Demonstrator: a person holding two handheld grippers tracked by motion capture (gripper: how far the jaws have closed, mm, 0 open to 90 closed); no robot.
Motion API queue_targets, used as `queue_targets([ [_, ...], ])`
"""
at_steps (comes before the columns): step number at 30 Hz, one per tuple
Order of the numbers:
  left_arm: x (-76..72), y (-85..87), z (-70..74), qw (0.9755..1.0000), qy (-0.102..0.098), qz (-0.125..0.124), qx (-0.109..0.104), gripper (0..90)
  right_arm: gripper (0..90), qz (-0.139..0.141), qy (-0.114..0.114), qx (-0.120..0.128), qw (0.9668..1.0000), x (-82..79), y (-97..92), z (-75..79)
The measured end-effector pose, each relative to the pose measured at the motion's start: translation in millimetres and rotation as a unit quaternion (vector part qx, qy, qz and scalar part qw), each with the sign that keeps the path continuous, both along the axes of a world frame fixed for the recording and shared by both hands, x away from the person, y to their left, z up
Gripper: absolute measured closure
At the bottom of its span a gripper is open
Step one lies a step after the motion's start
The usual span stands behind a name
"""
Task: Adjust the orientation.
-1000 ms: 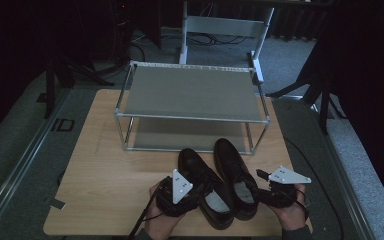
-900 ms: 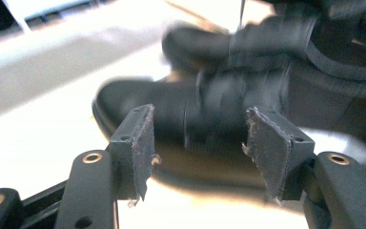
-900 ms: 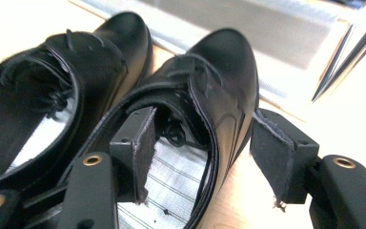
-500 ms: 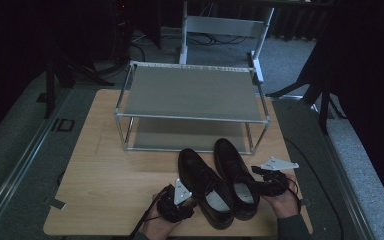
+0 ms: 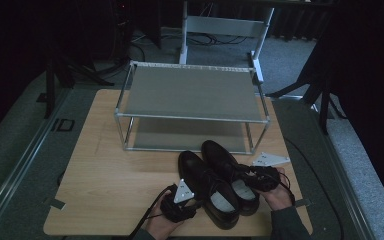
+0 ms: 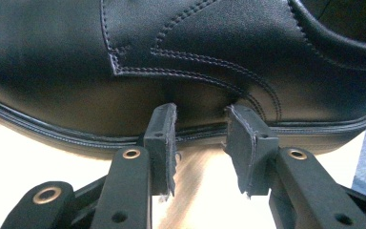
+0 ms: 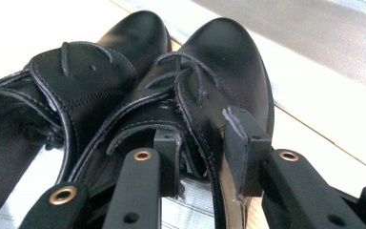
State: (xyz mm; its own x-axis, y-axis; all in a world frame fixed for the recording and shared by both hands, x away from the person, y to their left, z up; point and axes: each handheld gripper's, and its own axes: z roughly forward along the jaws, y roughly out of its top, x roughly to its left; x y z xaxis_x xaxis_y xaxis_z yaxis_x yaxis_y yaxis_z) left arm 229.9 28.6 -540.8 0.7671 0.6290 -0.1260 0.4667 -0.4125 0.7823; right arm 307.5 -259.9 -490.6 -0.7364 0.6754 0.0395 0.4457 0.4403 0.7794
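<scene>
Left gripper [image 5: 180, 202] low at left shoe [image 5: 207, 187] outer side, near table [image 5: 105, 190] front edge. Jaws about half open, just been closing; pad tips [image 6: 164, 126] against the upper just above the sole seam, nothing clamped between them. Right gripper [image 5: 260, 177] at right shoe [image 5: 227, 167] collar: one pad [image 7: 169, 148] inside the opening, other pad [image 7: 240, 138] outside, side wall between them. Jaws narrow, just been closing; can't tell whether pads press the leather yet. Shoes side by side, touching, toes toward rack [image 5: 190, 107], just in front of its lower shelf. Hands [image 5: 275, 195] at table's near edge.
</scene>
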Motion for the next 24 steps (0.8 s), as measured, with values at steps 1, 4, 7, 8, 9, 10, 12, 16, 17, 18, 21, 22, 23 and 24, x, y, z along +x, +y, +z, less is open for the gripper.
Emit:
queue_targets([
  [1,-0.4,-1.2,-0.1,1.0000,0.000,0.001,-0.002,63.7,67.9,-0.003,0.002,-0.004,1.0000,0.2,-1.4,-0.5],
  [4,-2.3,-6.1,0.0,1.0000,0.005,-0.007,-0.005,63.7,67.3,-0.004,0.005,-0.007,1.0000,1.9,-6.0,-0.4],
  [7,-5.5,-16.3,-0.1,0.9998,0.002,-0.019,-0.006,63.1,67.2,-0.002,0.005,-0.011,0.9999,5.5,-8.8,1.7],
  [8,-6.2,-20.6,0.0,0.9996,0.005,-0.026,-0.009,63.2,67.4,-0.002,0.006,-0.011,0.9999,7.7,-10.0,2.1],
  [9,-6.7,-23.3,-0.1,0.9995,0.005,-0.031,-0.009,63.6,67.7,-0.002,0.007,-0.010,0.9999,10.8,-11.7,2.7],
  [10,-8.3,-28.3,-0.3,0.9995,0.002,-0.031,-0.005,63.6,67.8,-0.003,0.009,-0.008,0.9999,12.6,-12.6,3.0],
  [12,-8.9,-31.8,0.1,0.9996,-0.001,-0.028,-0.003,63.7,67.8,0.003,0.015,-0.009,0.9999,17.2,-15.0,4.4],
  [16,-7.4,-29.3,-0.5,0.9994,0.003,-0.033,-0.006,64.8,65.8,0.006,0.016,-0.026,0.9995,18.5,-15.3,6.1],
  [17,-7.6,-28.3,-0.9,0.9993,0.004,-0.035,-0.008,64.8,61.0,0.003,0.014,-0.031,0.9994,17.9,-15.0,6.5],
  [18,-8.1,-27.0,-1.0,0.9993,0.004,-0.037,-0.009,64.6,57.1,-0.005,0.016,-0.041,0.9990,17.0,-14.7,7.0],
  [21,-10.1,-22.3,-0.3,0.9991,0.002,-0.041,-0.011,61.3,52.6,-0.021,0.019,-0.051,0.9983,9.1,-18.0,10.7],
  [22,-11.0,-20.0,1.0,0.9993,-0.001,-0.037,-0.010,58.1,48.3,-0.038,0.017,-0.052,0.9978,0.9,-22.3,16.7],
  [23,-11.5,-17.0,2.8,0.9994,-0.005,-0.032,-0.012,58.1,48.3,-0.038,0.017,-0.052,0.9978,0.9,-22.3,16.7],
  [24,-11.5,-13.6,5.1,0.9995,-0.011,-0.026,-0.015,57.2,46.4,-0.047,0.014,-0.052,0.9974,-4.1,-24.9,20.5],
])
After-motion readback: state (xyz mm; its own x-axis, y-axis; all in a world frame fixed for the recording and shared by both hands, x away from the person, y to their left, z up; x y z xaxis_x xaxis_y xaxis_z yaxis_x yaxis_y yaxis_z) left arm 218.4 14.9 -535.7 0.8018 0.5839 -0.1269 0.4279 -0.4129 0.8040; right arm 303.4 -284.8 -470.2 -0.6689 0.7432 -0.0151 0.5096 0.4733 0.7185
